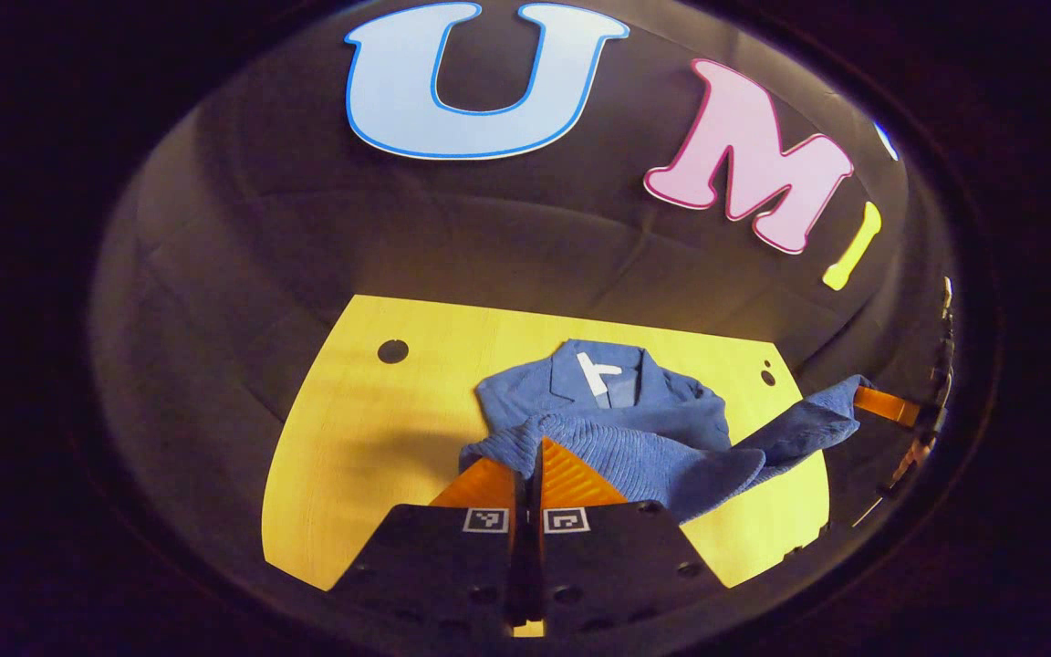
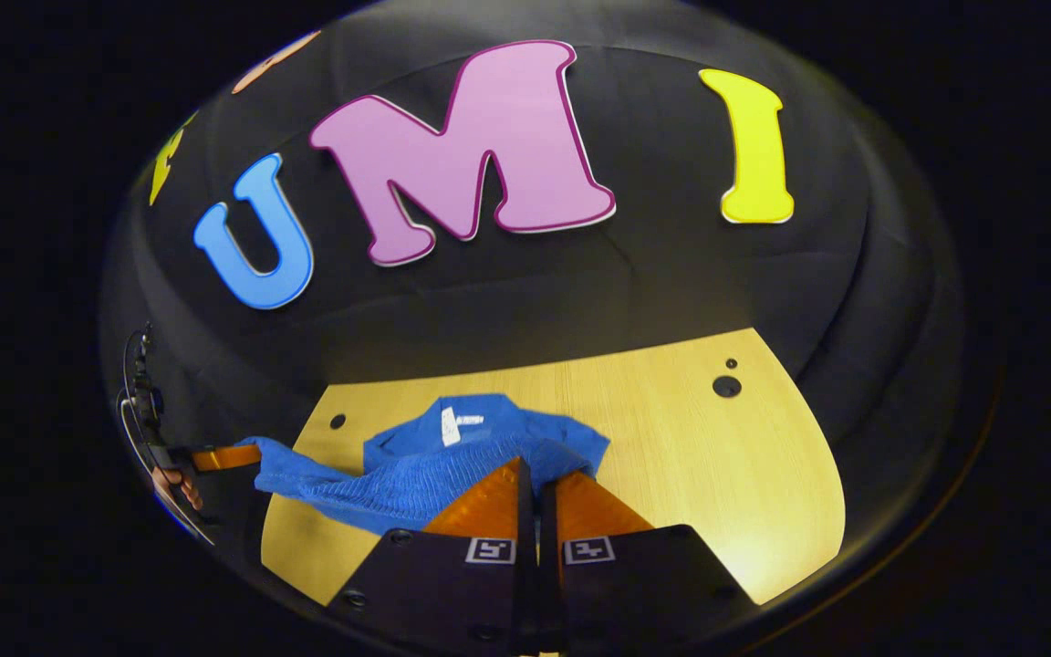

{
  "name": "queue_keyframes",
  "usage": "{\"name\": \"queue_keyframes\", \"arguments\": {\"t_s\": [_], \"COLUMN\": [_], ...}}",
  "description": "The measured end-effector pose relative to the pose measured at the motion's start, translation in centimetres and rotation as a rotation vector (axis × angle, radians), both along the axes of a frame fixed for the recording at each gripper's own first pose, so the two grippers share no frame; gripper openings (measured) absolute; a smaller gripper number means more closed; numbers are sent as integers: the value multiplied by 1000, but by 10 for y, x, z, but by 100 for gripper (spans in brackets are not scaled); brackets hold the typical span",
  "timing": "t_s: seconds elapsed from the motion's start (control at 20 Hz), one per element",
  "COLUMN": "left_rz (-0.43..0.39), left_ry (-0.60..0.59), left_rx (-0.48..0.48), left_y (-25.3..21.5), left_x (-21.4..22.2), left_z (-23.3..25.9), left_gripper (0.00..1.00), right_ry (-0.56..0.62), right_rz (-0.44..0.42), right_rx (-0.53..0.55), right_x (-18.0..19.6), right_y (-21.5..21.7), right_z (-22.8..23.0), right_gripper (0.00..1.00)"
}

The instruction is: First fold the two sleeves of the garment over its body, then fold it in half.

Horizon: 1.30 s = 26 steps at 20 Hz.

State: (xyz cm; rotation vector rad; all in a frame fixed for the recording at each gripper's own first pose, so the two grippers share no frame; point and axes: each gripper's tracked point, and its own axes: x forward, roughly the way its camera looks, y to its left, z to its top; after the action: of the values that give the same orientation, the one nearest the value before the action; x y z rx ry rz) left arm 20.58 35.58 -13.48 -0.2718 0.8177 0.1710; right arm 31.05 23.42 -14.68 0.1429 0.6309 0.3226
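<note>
A blue ribbed garment [image 1: 635,429] lies on the yellow table [image 1: 370,429], its collar and white label [image 1: 598,372] at the far side. Its near hem is lifted off the table and stretched between the two grippers. In the left gripper view, my left gripper [image 1: 533,452] is shut on one corner of that hem, its orange fingers pressed together. Far to the right in that view, my right gripper [image 1: 881,404] pinches the other corner. In the right gripper view, the right gripper [image 2: 533,474] is shut on the garment [image 2: 489,424], and the left gripper [image 2: 224,456] holds the hem at far left.
The table [image 2: 717,456] has a round hole [image 1: 392,351] near its far left corner and another [image 2: 726,386] near its far right corner. Black cloth walls close in behind and beside it. A hand [image 2: 174,484] holds the left gripper past the table's edge.
</note>
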Motion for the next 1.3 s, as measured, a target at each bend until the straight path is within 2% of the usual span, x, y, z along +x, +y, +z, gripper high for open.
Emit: {"name": "queue_keyframes", "arguments": {"t_s": [0.1, 0.2, 0.35, 0.5, 0.55, 0.6, 0.7, 0.75, 0.9, 0.95, 1.0, 1.15, 1.3], "left_rz": [42, 78, 107, 210, 229, 229, 235, 237, 216, 217, 208, 174, 163], "left_ry": [1, 13, 151, 122, 98, 79, 71, 53, 24, 34, 29, 4, -56], "left_rx": [16, 32, -4, -64, -71, -66, 14, 37, 41, 72, 101, 155, 130], "left_y": [8, 17, 13, 21, 25, 31, 45, 48, 38, 39, 35, 20, 0], "left_x": [42, 81, 96, 110, 116, 119, 121, 123, 128, 127, 129, 126, 116], "left_z": [-20, -53, -110, -130, -133, -138, -139, -133, -121, -116, -113, -101, -81], "left_gripper": [0, 0, 0, 4, 11, 28, 61, 78, 73, 77, 79, 83, 83], "right_ry": [-15, 58, 153, 202, 216, 214, 189, 165, 80, 58, 41, -29, -107], "right_rz": [-4, -1, 18, 13, 10, 7, -7, -10, 17, 28, 37, 79, 133], "right_rx": [-26, -77, -125, -135, -125, -108, -91, -101, -107, -112, -124, -156, -171], "right_x": [52, 84, 116, 140, 146, 152, 162, 166, 167, 166, 164, 151, 129], "right_y": [9, 14, 23, 29, 30, 31, 30, 26, 29, 31, 31, 33, 37], "right_z": [-23, -79, -157, -207, -217, -221, -222, -218, -198, -192, -187, -161, -127], "right_gripper": [4, 4, 4, 5, 5, 5, 5, 19, 67, 87, 97, 98, 99]}}
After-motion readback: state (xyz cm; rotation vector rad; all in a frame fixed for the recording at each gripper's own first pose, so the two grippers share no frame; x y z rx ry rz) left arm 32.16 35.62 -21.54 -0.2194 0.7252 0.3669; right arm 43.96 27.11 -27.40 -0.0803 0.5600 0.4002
